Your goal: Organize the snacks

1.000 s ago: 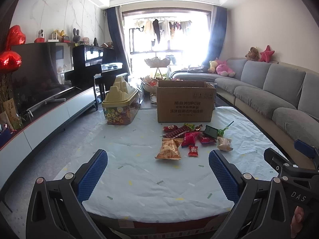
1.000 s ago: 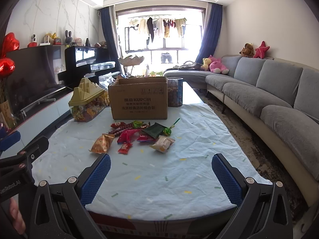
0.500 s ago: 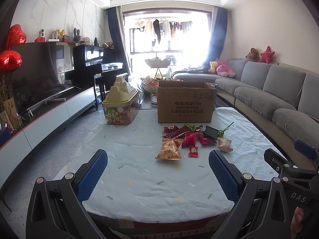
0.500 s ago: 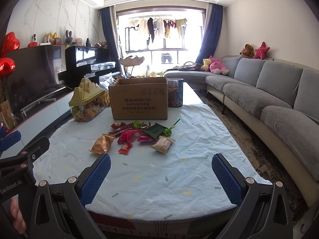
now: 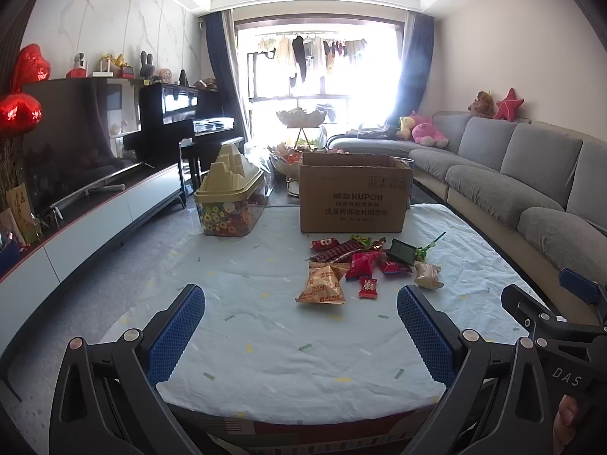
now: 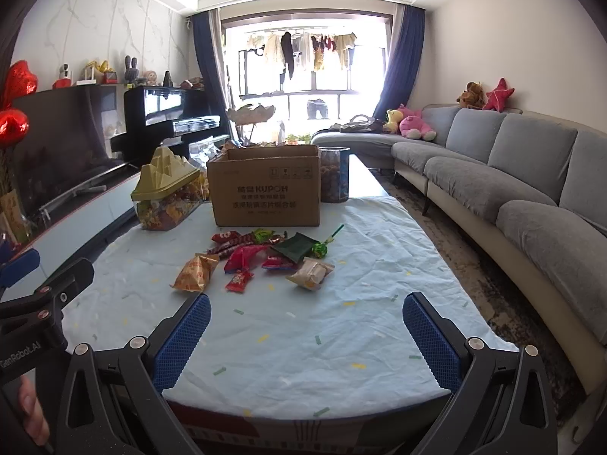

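Several wrapped snacks lie in a loose pile mid-table: an orange bag (image 5: 321, 283) (image 6: 194, 273), red packets (image 5: 360, 263) (image 6: 242, 257), a dark green pouch (image 6: 296, 246), a green lollipop (image 6: 320, 249) and a pale bun wrapper (image 5: 426, 275) (image 6: 312, 273). Behind them stands an open cardboard box (image 5: 354, 197) (image 6: 265, 189). My left gripper (image 5: 299, 326) and right gripper (image 6: 305, 333) hover open over the table's near edge, nothing between their blue pads. In the left wrist view the right gripper's side (image 5: 550, 318) shows at the right edge.
A clear candy jar with a gold mountain-shaped lid (image 5: 227, 193) (image 6: 167, 197) stands left of the box, a tall clear jar (image 6: 334, 174) to its right. The light blue tablecloth (image 6: 303, 326) covers the table. A grey sofa (image 6: 531, 204) runs along the right, a TV cabinet (image 5: 95, 223) along the left.
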Demonstrator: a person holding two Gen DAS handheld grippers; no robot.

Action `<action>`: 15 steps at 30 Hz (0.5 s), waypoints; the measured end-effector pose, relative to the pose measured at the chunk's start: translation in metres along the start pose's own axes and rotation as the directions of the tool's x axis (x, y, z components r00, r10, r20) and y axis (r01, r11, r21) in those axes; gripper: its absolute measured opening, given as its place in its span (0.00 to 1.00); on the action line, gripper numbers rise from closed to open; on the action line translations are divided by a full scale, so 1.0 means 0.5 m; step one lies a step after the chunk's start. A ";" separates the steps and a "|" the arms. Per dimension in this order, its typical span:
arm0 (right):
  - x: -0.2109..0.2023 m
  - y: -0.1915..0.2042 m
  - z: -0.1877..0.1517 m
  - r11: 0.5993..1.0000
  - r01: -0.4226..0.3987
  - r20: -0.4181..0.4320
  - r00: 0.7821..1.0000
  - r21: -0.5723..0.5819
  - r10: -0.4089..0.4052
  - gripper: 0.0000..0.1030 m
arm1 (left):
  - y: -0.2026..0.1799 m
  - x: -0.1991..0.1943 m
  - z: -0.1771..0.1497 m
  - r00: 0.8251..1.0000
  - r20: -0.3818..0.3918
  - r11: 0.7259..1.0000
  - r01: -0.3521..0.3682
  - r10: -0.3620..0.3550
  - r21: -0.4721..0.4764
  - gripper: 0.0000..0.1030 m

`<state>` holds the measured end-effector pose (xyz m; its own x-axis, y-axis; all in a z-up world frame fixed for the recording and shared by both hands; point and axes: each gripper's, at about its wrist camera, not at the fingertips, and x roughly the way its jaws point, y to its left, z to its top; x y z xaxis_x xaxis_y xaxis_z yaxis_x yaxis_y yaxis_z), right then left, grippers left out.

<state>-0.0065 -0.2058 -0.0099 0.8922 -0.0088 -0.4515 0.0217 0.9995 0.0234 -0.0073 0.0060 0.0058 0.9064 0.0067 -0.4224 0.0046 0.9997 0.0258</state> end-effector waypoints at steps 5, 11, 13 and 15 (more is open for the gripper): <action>0.000 0.000 0.001 1.000 0.000 0.000 1.000 -0.001 0.000 1.00 | 0.000 0.000 0.000 1.000 0.000 1.000 -0.001 0.001 0.000 1.00; -0.001 0.000 0.001 1.000 0.001 -0.001 1.000 -0.001 -0.001 1.00 | 0.000 0.001 0.000 1.000 0.001 1.000 -0.001 0.001 0.000 1.00; 0.001 -0.001 0.000 1.000 0.002 0.000 1.000 -0.001 -0.002 1.00 | 0.000 0.001 0.000 1.000 0.001 1.000 0.001 -0.001 0.000 1.00; 0.001 -0.001 0.000 1.000 0.001 0.000 1.000 0.000 -0.001 1.00 | 0.000 0.001 0.000 1.000 0.001 1.000 0.000 0.000 0.000 1.00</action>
<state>-0.0061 -0.2063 -0.0099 0.8921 -0.0100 -0.4517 0.0229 0.9995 0.0231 -0.0071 0.0059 0.0057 0.9069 0.0070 -0.4213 0.0043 0.9997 0.0261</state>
